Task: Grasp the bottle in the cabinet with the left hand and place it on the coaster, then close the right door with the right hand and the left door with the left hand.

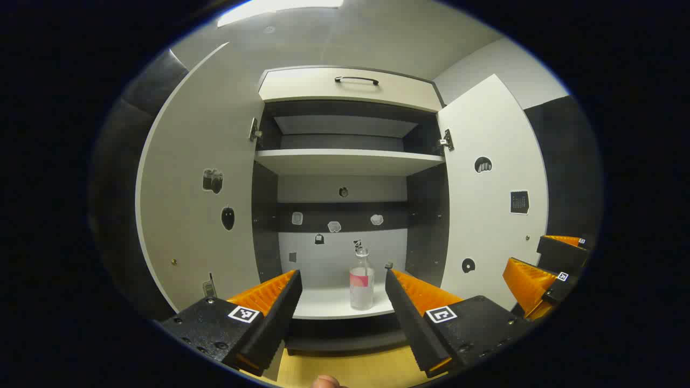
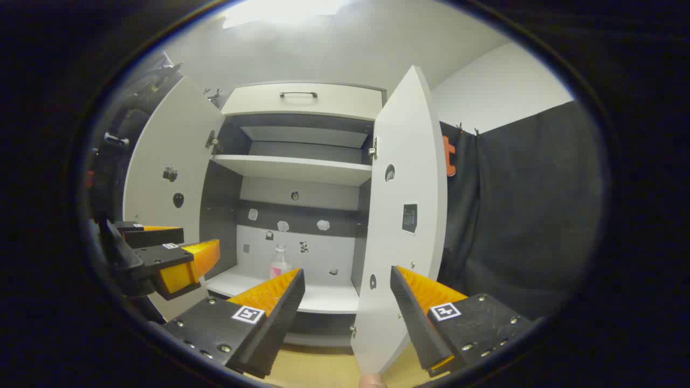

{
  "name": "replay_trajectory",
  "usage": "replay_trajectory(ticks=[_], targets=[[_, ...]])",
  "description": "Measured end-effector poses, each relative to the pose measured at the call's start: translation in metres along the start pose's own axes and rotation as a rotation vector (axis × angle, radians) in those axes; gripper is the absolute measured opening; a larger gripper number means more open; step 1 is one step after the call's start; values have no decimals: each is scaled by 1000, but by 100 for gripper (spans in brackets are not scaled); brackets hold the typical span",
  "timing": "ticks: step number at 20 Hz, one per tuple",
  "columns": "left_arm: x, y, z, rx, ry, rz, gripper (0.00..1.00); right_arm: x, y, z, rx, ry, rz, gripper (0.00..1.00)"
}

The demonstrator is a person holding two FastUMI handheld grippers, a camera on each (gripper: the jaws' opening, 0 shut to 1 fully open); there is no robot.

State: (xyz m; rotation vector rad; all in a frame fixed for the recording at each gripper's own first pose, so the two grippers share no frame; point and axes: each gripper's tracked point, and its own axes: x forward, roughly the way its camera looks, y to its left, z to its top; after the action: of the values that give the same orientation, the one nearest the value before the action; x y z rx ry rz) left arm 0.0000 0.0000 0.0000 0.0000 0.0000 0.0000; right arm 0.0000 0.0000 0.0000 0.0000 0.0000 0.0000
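Left gripper view: I am holding my left gripper (image 1: 342, 280) spread wide and empty, framing the bottle (image 1: 361, 281) that is standing upright on the cabinet's lower shelf (image 1: 329, 304). My right gripper (image 2: 347, 277) is gaping too, facing the right door (image 2: 401, 215) edge.

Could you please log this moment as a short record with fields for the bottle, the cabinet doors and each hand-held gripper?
bottle: upright on the lower shelf inside the cabinet, ungrasped
left door: swung open
right door: swung open
left hand-held gripper: open, lined up with the bottle, short of it
right hand-held gripper: open, its fingers either side of the right door's lower edge, not gripping
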Motion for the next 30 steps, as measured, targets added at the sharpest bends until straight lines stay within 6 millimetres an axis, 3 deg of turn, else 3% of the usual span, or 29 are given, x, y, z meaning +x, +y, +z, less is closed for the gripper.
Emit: replay_trajectory(ticks=[21, 25, 30], targets=[[20, -22, -14, 0, 42, -51, 96, 2, -6, -3, -39, 2, -34, 94], [52, -23, -25, -7, 70, -53, 96, -5, -20, -4, -46, 6, -52, 94], [117, -24, -37, 29, 98, -44, 96, -20, -53, 0, -61, 3, -132, 94]])
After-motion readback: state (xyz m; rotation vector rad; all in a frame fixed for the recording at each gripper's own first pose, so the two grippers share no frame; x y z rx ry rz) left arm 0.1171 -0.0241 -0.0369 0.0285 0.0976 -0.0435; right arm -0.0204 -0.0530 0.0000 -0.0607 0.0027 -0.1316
